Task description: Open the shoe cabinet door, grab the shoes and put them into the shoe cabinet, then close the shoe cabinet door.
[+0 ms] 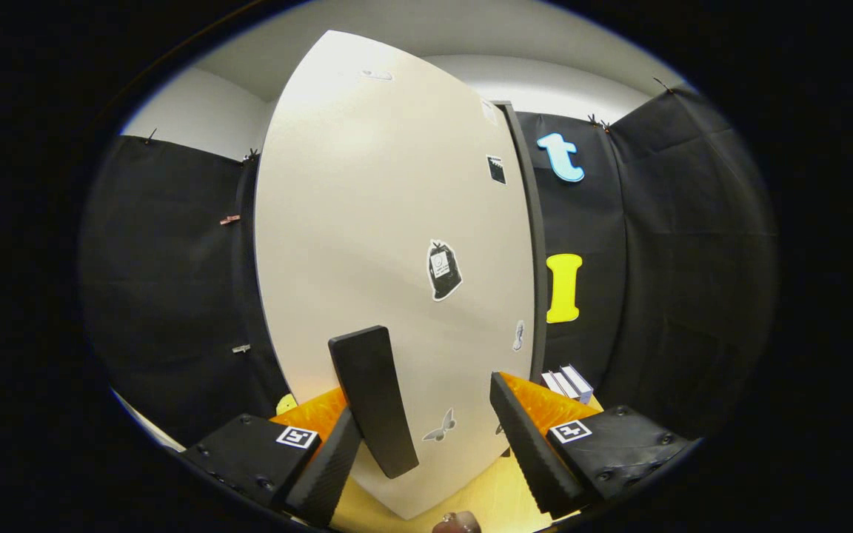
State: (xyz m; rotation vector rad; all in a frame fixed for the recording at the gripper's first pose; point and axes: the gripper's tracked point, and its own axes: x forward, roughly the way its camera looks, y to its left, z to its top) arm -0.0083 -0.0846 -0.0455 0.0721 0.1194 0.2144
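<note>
Slippage is the chief risk: the tongs (426, 429) are spread wide and clamp nothing, with the dark bar handle (373, 400) of the shoe cabinet door (389, 244) lying between the fingers, toward eleven o'clock beside the left one. Should they be shut off-centre, the handle is judged likely to be missed. Stickers dot the closed-looking door; small white boxes (567, 383) are seen at two o'clock.
</note>
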